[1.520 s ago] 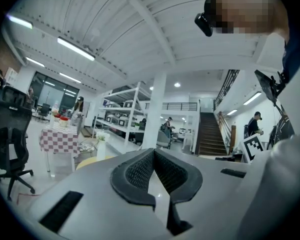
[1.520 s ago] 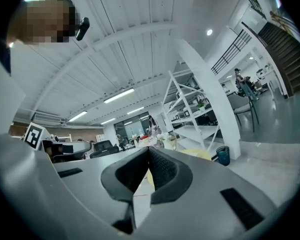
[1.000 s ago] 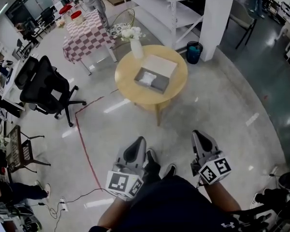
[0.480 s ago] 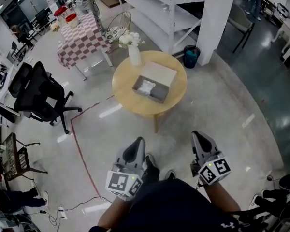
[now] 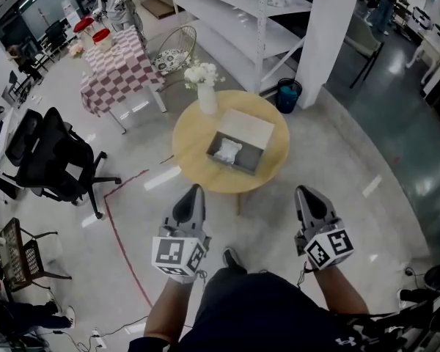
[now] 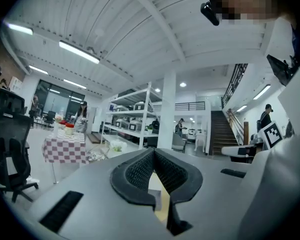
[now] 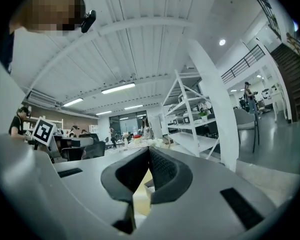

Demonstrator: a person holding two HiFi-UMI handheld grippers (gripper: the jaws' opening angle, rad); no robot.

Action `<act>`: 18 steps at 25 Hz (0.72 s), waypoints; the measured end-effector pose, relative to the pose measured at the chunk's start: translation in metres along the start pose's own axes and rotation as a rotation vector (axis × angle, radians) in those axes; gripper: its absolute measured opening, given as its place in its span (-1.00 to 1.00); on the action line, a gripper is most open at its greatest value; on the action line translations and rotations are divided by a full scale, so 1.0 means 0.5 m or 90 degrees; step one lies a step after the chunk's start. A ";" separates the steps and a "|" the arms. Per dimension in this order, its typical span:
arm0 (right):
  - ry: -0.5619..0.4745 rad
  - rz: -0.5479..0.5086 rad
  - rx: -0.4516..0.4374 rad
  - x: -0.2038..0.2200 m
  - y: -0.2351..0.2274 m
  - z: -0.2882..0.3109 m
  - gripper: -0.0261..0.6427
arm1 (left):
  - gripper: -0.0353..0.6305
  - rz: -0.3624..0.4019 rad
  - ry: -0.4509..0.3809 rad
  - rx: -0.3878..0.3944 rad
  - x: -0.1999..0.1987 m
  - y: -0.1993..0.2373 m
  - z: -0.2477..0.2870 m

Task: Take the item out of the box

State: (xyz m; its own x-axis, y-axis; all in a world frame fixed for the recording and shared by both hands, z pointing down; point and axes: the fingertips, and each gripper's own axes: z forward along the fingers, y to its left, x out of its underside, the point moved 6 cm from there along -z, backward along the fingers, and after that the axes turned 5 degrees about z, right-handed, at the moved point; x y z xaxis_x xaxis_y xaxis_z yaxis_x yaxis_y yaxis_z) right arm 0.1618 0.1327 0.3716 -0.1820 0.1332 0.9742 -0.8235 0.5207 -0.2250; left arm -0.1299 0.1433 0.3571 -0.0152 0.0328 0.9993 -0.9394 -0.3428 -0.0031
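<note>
Left claw (image 5: 190,196) and right claw (image 5: 308,196) are both closed on nothing; walk up to the box (image 5: 258,134) at twelve o'clock, then open one over the white item (image 5: 226,151).

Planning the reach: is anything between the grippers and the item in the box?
Nothing visible does. The box is open on the round table, the white item exposed inside. Only floor lies between the table and the left gripper and right gripper. The flower vase stands beyond the box.
</note>
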 end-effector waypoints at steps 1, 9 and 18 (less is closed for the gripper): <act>-0.002 -0.019 0.001 -0.006 0.002 0.020 -0.90 | -0.84 0.001 -0.004 -0.003 -0.003 0.023 0.012; 0.017 -0.160 0.010 -0.059 -0.004 0.194 -0.90 | -0.84 -0.015 -0.020 -0.012 -0.002 0.190 0.081; 0.030 -0.109 0.024 -0.037 0.015 0.301 -0.90 | -0.84 -0.045 -0.006 -0.014 0.034 0.298 0.124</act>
State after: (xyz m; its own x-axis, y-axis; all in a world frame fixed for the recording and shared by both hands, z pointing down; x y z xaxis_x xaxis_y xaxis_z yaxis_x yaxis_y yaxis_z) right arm 0.0779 0.0072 0.3543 -0.0131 0.0845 0.9963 -0.8603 0.5069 -0.0543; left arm -0.2488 0.0344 0.3757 0.0544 0.0474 0.9974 -0.9455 -0.3187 0.0668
